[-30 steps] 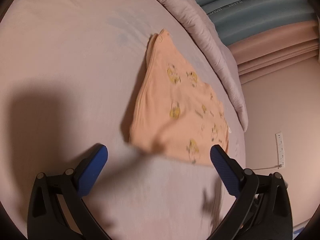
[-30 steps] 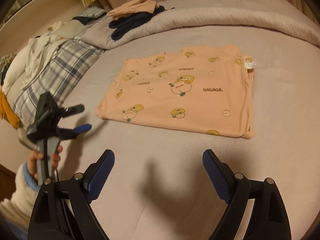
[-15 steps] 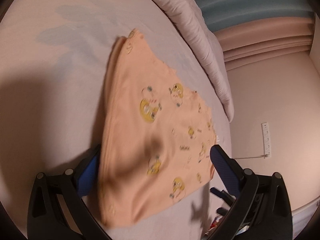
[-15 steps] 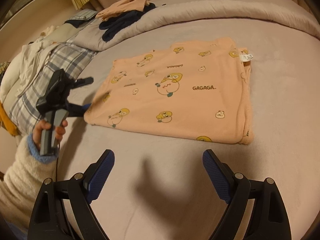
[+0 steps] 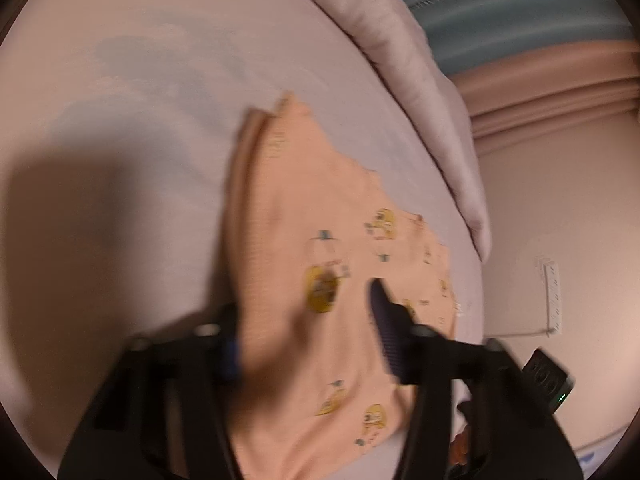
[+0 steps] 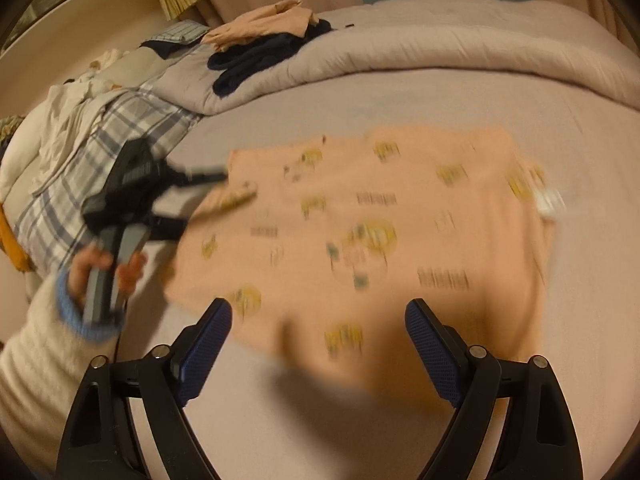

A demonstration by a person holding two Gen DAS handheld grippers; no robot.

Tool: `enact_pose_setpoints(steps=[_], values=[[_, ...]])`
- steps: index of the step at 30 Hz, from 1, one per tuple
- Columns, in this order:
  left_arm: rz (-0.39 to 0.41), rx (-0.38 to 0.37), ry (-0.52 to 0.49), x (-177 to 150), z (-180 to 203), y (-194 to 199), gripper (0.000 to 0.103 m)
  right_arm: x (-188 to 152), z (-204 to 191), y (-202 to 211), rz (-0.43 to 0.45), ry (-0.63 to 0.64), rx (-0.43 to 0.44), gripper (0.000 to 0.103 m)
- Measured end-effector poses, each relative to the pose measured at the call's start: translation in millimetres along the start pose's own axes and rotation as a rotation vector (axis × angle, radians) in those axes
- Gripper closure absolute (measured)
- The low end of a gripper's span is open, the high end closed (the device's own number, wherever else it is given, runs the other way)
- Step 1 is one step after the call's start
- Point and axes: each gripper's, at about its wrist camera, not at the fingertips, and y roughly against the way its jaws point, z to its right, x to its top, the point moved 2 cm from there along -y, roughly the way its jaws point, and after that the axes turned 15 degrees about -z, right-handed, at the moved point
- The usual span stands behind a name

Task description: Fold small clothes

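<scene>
The right gripper [image 6: 318, 350] stands wide and empty, just at the near edge of the peach shirt [image 6: 360, 232], which lies flat on the bed [image 6: 360, 92]. The left gripper [image 5: 306, 330] has just been closing, with the shirt's end between its jaws; through the blur I cannot tell if the pads already press. I judge the step is taking hold for a fold. Next both must pinch one end and carry it across. Behind lies a quilt [image 6: 420, 52] with more clothes [image 6: 260, 48]
</scene>
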Motion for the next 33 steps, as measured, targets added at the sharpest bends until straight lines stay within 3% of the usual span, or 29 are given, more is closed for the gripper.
enact_pose_setpoints(steps=[1,3,4,6,9,15,19,23,27,31,33], values=[[0.006,0.012,0.003,-1,-2,1,0.072,9,-1,-5,-0.001,-0.003,-0.002,0.018],[0.011,0.052,0.006,-2,-5,2,0.084,30,-6,-19,-0.017,0.01,-0.016,0.036],[0.011,0.063,0.004,-1,-4,1,0.084,38,-7,-25,-0.022,0.012,-0.035,0.042],[0.011,0.099,-0.014,-1,1,1,0.084,61,-9,-41,-0.041,0.003,-0.071,0.065],[0.001,0.16,-0.048,0,9,-1,0.084,90,-5,-62,-0.051,-0.039,-0.126,0.081],[-0.019,0.195,-0.055,5,11,-7,0.085,119,10,-98,-0.095,-0.107,-0.123,0.087],[-0.017,0.192,-0.046,6,12,-7,0.085,111,5,-80,-0.108,-0.094,-0.124,0.087],[-0.012,0.181,-0.042,6,15,-5,0.085,72,-17,-59,-0.117,-0.013,-0.082,0.087],[-0.003,0.175,-0.034,2,16,-1,0.085,22,-34,-54,-0.147,0.027,-0.096,0.087],[0.007,0.184,-0.043,-2,27,3,0.087,-1,-43,-60,-0.177,0.045,-0.128,0.087],[0.011,0.178,-0.055,-3,38,5,0.09,-5,-43,-56,-0.194,0.049,-0.104,0.087]])
